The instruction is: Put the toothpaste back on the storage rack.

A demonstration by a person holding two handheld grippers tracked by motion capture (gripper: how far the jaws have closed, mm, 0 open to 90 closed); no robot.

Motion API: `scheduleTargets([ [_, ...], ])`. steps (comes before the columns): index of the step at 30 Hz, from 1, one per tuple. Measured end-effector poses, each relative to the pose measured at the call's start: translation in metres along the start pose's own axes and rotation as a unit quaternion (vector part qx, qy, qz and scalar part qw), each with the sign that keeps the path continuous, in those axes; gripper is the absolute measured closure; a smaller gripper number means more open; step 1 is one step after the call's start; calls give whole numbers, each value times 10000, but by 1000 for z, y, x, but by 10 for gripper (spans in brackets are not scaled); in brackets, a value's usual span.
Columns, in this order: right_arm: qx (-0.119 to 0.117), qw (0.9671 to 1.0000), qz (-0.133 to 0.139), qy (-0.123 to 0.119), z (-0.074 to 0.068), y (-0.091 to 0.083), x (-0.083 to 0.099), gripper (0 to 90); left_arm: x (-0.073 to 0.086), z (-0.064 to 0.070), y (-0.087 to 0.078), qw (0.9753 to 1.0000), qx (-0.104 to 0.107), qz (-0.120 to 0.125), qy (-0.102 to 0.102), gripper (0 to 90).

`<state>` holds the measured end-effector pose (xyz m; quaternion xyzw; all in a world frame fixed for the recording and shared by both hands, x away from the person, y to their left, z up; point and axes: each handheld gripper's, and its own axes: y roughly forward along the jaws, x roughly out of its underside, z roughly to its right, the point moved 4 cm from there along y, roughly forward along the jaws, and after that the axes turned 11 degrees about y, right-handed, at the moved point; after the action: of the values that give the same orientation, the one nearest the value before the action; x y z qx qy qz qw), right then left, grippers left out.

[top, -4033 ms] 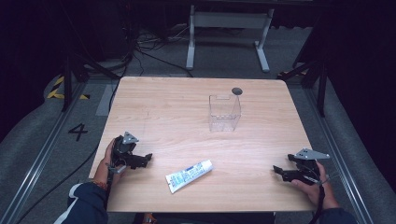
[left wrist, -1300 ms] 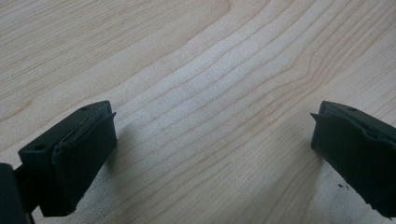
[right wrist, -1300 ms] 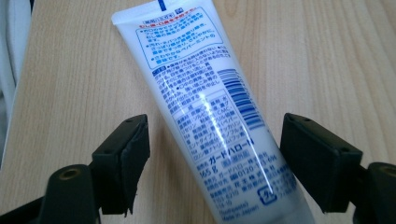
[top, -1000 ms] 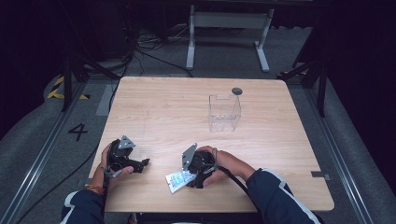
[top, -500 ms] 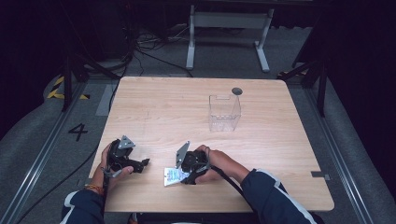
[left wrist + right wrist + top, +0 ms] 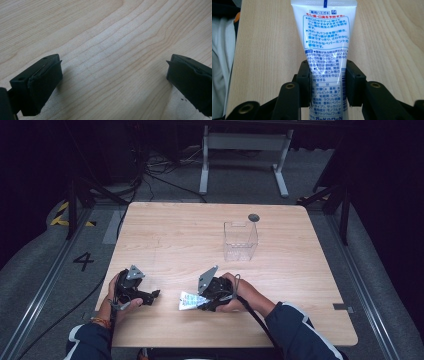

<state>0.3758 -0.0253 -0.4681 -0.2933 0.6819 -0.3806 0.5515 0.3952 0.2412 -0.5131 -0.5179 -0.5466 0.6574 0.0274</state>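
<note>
Toothpaste tube [image 6: 325, 50]: clamped between the jaws of the right gripper [image 6: 209, 296] near the front edge of the desk [image 6: 300, 270], slightly left of centre; crimped flat end pointing away from the jaws toward the left. Judged as grasp secured, lift and transfer not yet carried out; likely destination the clear container [image 6: 240, 241], standing well apart toward the back edge, empty as far as visible. From left to right: left gripper [image 6: 136, 291] resting near the front left corner, jaws wide apart over bare wood, holding nothing. Next, tube in the right gripper, squeezed at its mid-body, a soft glossy white plastic skin printed in blue and red, tapering from round body to flat seam; likely to deform under pressure. Further right and back, container of rigid transparent plastic, box-shaped, open at top. Beyond it, small dark round disc [image 6: 253, 217] near the back edge. Desk surface pale wood, matte, with flowing grain.
</note>
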Motion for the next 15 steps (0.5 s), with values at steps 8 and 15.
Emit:
scheduleTargets([
  [8,183,9972,628,357,13,-35,13,639,0,0,0,10000,0,2,-3,6],
  [15,403,9915,1156,439,20,-67,18,641,0,0,0,10000,6,-8,-12,6],
])
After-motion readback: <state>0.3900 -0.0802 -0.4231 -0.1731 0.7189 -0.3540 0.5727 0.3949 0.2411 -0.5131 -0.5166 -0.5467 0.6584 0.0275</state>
